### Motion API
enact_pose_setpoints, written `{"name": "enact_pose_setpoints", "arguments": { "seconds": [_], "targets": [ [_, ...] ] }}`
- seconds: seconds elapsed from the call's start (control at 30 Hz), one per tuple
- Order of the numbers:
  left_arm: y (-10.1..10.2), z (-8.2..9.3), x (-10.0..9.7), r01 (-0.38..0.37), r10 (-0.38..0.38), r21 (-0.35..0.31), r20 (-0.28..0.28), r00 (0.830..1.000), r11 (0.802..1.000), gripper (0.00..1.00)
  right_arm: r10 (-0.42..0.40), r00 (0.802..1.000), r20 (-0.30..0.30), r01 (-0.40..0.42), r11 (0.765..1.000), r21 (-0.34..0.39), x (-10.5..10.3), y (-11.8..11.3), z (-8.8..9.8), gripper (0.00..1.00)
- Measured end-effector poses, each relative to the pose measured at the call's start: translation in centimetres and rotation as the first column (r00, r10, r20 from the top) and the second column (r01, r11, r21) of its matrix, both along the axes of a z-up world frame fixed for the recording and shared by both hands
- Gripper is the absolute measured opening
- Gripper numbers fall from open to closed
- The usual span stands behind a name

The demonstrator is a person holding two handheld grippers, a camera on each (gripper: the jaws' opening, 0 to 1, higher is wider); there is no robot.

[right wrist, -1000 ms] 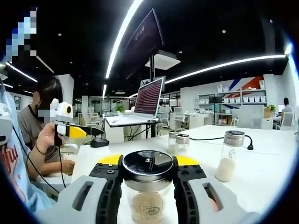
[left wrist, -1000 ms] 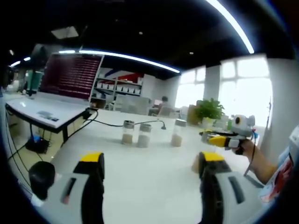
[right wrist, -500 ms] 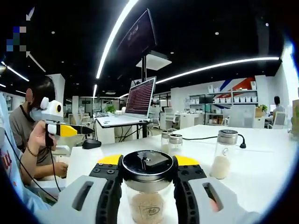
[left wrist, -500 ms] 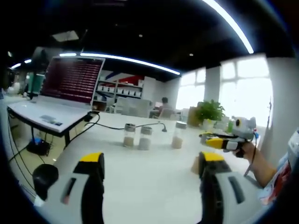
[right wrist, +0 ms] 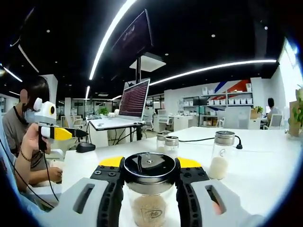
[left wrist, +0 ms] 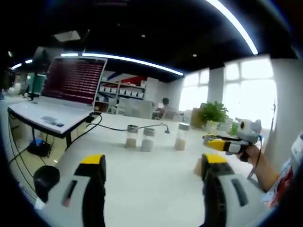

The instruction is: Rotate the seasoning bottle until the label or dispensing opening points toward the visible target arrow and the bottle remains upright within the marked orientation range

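White bench under office lights, right gripper clamped on upright seasoning bottle, left gripper jaws apart, three jars beyond.

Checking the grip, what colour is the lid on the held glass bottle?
Shiny black lid, clearest in the right gripper view.

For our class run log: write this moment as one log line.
right gripper: shut on seasoning bottle, upright | left gripper: open, empty, above white table | three other bottles standing on table

Laptop open on side desk; potted plant by window.
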State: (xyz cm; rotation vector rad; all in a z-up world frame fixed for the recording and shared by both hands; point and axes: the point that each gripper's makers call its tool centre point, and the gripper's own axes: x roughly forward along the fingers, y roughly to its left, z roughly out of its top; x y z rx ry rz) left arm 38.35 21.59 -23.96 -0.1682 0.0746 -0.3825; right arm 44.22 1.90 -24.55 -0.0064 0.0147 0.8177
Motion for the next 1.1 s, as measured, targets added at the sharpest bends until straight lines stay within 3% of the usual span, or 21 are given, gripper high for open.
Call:
{"name": "enact_pose_setpoints", "arguments": {
  "seconds": [1.1],
  "targets": [
    [0.12,-0.10,0.10,0.001,-0.001,-0.004,-0.008,1.000,1.000,0.88,-0.197,0.980,0.002,0.196,0.980,0.018,0.53,-0.31,0.02,0.42]
  ]
}}
